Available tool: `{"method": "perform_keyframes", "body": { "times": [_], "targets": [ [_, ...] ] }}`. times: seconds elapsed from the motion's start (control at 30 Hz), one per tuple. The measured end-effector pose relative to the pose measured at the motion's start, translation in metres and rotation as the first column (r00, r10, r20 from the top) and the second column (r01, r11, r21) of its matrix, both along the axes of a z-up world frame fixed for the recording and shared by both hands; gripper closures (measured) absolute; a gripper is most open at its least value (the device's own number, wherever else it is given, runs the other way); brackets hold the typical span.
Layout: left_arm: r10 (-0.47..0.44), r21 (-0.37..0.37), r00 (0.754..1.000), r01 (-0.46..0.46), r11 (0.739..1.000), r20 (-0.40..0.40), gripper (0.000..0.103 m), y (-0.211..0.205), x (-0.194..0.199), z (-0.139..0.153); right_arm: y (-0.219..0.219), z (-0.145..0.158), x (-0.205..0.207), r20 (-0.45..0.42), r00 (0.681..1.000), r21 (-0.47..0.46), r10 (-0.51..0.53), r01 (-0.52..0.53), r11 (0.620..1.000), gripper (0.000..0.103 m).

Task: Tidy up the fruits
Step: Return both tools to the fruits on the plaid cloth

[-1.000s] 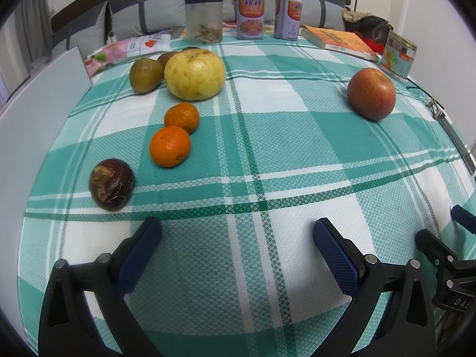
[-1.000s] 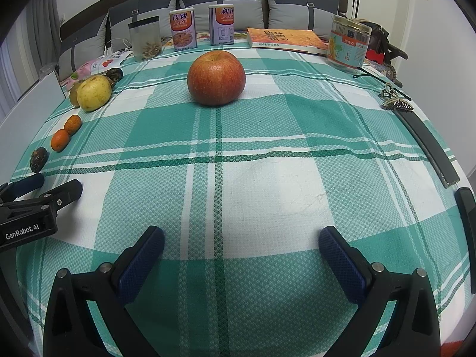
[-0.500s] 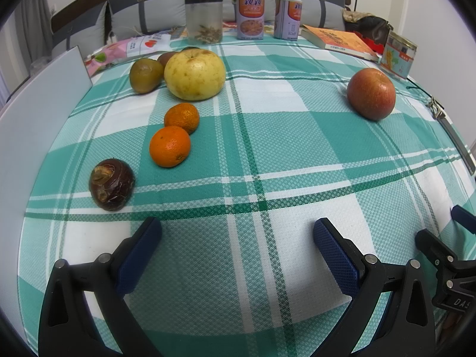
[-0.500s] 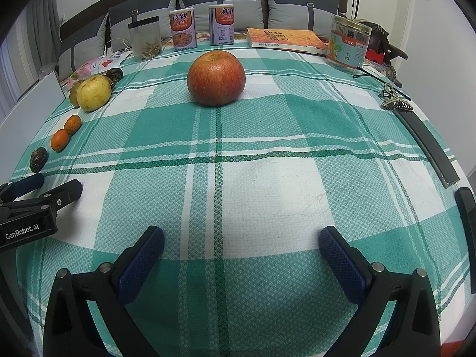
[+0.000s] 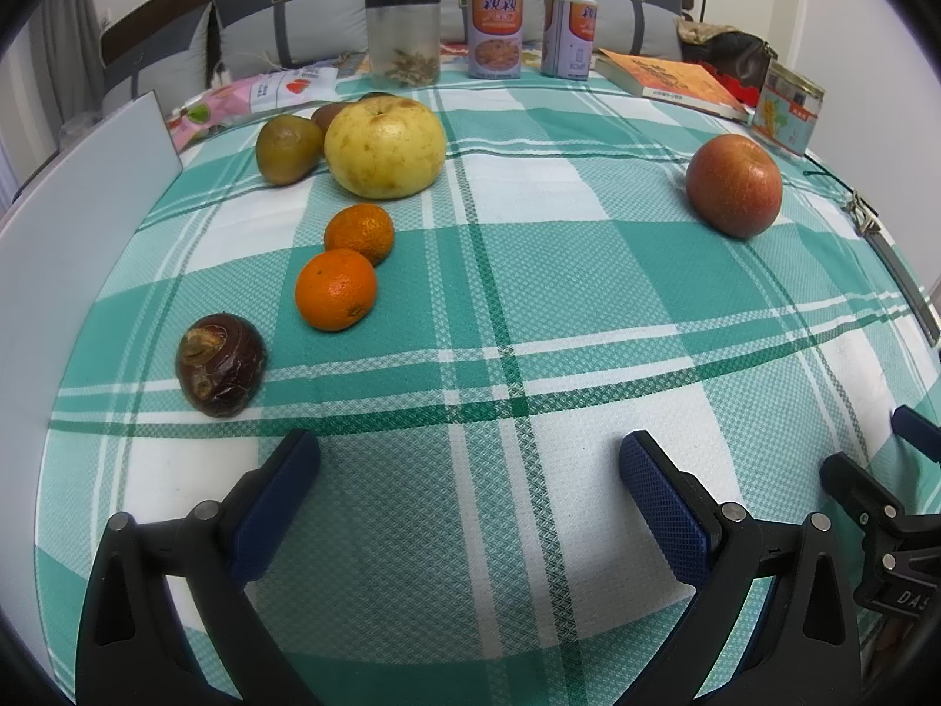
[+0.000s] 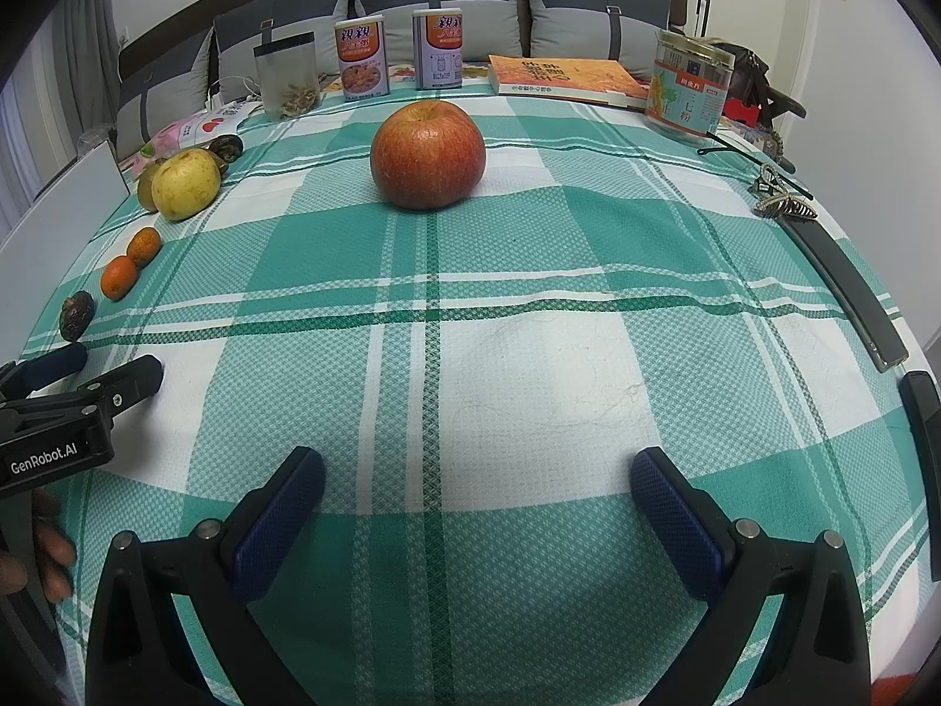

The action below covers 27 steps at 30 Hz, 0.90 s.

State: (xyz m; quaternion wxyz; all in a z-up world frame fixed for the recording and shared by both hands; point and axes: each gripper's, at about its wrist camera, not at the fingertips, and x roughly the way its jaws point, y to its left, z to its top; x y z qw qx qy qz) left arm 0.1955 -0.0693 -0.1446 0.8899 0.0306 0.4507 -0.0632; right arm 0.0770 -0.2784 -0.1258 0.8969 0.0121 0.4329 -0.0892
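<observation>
**Red apple sits alone, straight ahead of your right**

The red apple (image 6: 427, 154) lies dead ahead of your right hand-held gripper (image 6: 477, 506), well apart from the yellow apple (image 5: 385, 147) cluster leftward. Both jaws wide, empty; your left hand-held gripper (image 5: 469, 491) faces the oranges (image 5: 336, 289).

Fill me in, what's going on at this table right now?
Fruit sorting has not visibly started. Both the left gripper and the right gripper hover open and empty above the checked tablecloth. The red apple sits alone; the yellow apple, two oranges and other fruit cluster on the left.
</observation>
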Motion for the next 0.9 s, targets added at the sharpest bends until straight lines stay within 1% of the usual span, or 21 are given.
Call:
{"method": "perform_keyframes", "body": {
  "times": [0.1,0.23,0.4,0.53,0.63,0.8,0.9],
  "targets": [
    [-0.012,0.002,1.0,0.012,1.0,-0.011,0.0,-0.001,-0.002,0.0,0.0,0.0,0.0,0.0,1.0,0.0,0.0,0.0,1.0,0.0],
    [-0.042,0.012,0.997,0.043,0.999,-0.065,0.0,0.001,-0.013,0.001,0.0,0.0,0.0,0.0,1.0,0.0,0.0,0.0,1.0,0.0],
    [-0.162,0.015,0.982,0.164,0.986,-0.097,0.0,0.012,-0.047,0.002,0.0,0.0,0.0,0.0,1.0,0.0,0.0,0.0,1.0,0.0],
    [-0.233,0.01,0.969,0.234,0.972,-0.086,0.0,0.026,-0.075,0.003,0.0,0.0,0.0,0.0,1.0,-0.001,0.0,0.0,1.0,0.0],
    [-0.242,0.009,0.968,0.243,0.97,-0.07,0.0,0.029,-0.082,0.003,0.0,0.0,0.0,0.0,1.0,-0.001,0.0,0.0,1.0,0.0],
    [-0.211,0.006,0.976,0.212,0.977,-0.051,0.0,0.03,-0.084,0.002,0.0,0.0,0.0,0.0,1.0,0.0,0.0,0.0,1.0,0.0],
    [-0.213,0.004,0.976,0.213,0.977,-0.044,0.0,0.031,-0.085,0.002,0.0,0.0,0.0,0.0,1.0,-0.001,-0.001,0.001,1.0,0.0]
  ]
}}
